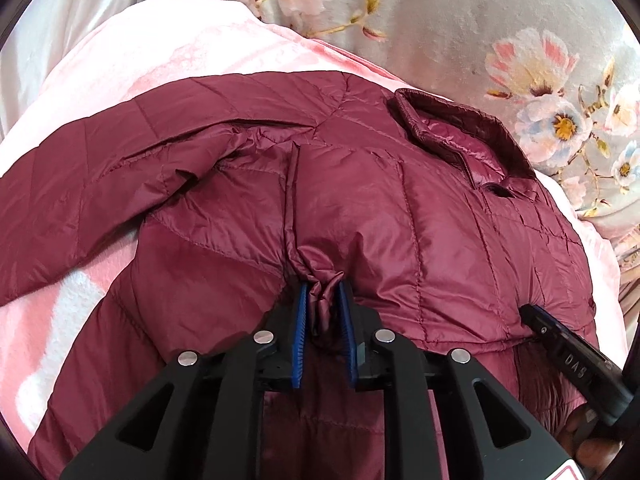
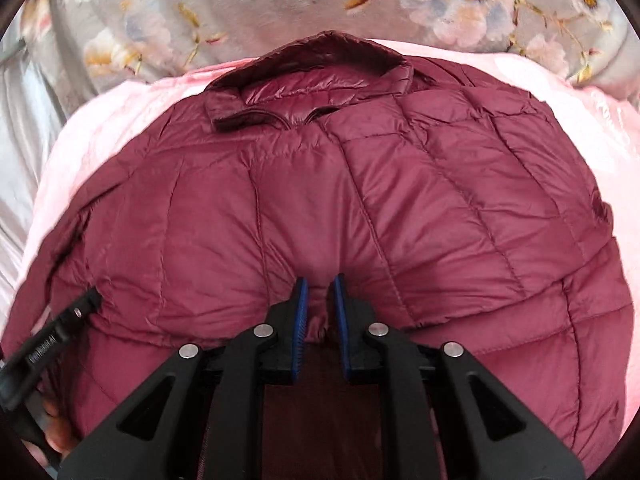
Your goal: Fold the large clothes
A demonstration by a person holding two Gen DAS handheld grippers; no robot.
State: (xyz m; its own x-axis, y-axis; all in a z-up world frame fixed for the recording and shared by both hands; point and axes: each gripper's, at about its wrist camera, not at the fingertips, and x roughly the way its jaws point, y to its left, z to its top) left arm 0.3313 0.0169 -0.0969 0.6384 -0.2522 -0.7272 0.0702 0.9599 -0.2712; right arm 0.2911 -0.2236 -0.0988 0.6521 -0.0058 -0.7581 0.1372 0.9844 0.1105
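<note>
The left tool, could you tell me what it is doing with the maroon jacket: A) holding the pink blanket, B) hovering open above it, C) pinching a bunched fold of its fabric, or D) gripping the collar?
C: the left tool has its blue pads closed on a gathered fold of the maroon jacket, well short of the collar.
</note>
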